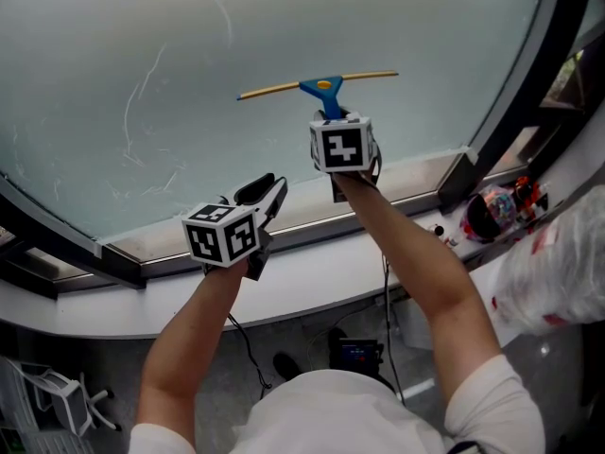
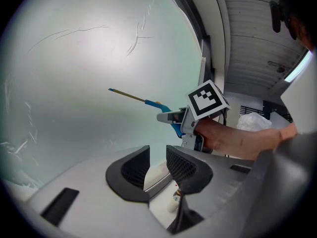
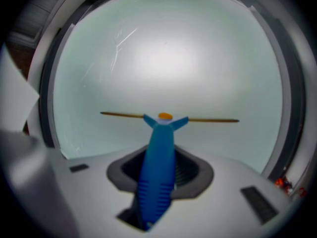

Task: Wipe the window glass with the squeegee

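The squeegee (image 1: 321, 87) has a blue handle and a thin yellow-edged blade that lies level against the pale window glass (image 1: 189, 83). My right gripper (image 1: 333, 116) is shut on the handle, with the blade just above the lower part of the pane. In the right gripper view the blue handle (image 3: 157, 175) runs up between the jaws to the blade (image 3: 208, 119). My left gripper (image 1: 270, 190) hangs lower left, near the sill, open with nothing between its fingers. From the left gripper view (image 2: 157, 157) the squeegee (image 2: 148, 102) shows to the right, against the glass.
A white sill (image 1: 312, 282) runs below the glass, with a black frame post (image 1: 515, 102) at the right. Red and black items (image 1: 496, 211) and a plastic bag (image 1: 558, 272) lie at the right. Streaks mark the glass (image 1: 142, 112). Cables hang under the sill (image 1: 386, 282).
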### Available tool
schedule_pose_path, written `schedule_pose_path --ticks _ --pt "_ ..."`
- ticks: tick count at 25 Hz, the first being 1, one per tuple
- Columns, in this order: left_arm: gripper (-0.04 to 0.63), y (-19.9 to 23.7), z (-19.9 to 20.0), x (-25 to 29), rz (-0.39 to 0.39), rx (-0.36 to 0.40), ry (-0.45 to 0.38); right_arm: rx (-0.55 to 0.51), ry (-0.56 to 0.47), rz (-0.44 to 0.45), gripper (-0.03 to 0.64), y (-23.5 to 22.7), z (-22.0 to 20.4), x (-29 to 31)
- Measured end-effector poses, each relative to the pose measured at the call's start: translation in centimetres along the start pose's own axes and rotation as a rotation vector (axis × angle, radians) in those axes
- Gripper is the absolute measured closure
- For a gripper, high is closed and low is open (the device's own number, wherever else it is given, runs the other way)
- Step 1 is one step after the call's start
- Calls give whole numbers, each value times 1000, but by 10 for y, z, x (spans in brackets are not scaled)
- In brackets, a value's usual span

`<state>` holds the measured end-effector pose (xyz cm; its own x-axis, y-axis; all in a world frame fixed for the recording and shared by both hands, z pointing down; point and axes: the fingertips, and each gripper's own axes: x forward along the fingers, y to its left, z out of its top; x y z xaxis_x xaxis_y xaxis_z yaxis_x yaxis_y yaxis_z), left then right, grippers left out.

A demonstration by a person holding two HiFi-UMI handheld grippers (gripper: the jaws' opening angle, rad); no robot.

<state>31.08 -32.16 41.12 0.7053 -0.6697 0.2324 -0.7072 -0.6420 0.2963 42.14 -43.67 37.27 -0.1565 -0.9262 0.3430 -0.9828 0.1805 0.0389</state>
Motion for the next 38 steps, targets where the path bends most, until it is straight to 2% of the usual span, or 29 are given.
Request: schedule_pose_path --ticks 26,38 --pt "469 12 -75 19 14 -92 104 -22 67 7 483 2 -94 33" --pt "469 19 -102 32 14 -119 150 -90 13 -20 483 1 -111 40"
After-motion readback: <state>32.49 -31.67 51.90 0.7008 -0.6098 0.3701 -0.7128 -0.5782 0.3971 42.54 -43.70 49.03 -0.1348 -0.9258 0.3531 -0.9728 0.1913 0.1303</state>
